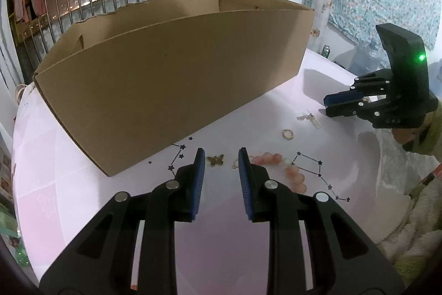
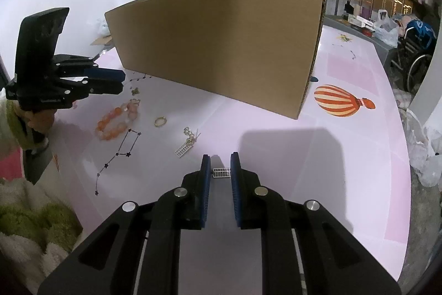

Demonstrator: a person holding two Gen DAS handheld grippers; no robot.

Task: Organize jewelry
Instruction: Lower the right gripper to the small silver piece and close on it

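1. Left wrist view: left gripper (image 1: 221, 156) low over the pink table (image 1: 83, 198), jaws parted, nothing between the blue pads.
2. Just ahead of its tips lies a gold butterfly charm (image 1: 215, 160); a small gold piece sits close to the right fingertip, too small to identify.
3. Pink bead bracelet (image 1: 287, 170) curls beside the right finger, partly hidden behind it. Gold ring (image 1: 287, 133) further out, apart from the beads.
4. Large cardboard box (image 1: 171, 79) stands on the table behind the jewelry. A silver comb-shaped earring (image 1: 309, 119) lies near the right gripper (image 1: 326, 105), which sits low at the table on the right, jaws nearly together.
5. Right wrist view: right gripper (image 2: 220, 158) has a small silver ladder-shaped earring (image 2: 221, 172) spanning the gap between its pads; ends appear to touch both pads, jaws narrow.
6. Second ladder earring with gold loops (image 2: 186, 145) lies ahead to the left. Ring (image 2: 160, 121) and bead bracelet (image 2: 116, 123) beyond it.
7. Left gripper (image 2: 121, 80) seen at far left above the butterfly charm (image 2: 134, 91). Box (image 2: 221, 46) fills the middle; a printed balloon (image 2: 342, 101) decorates the table to its right.
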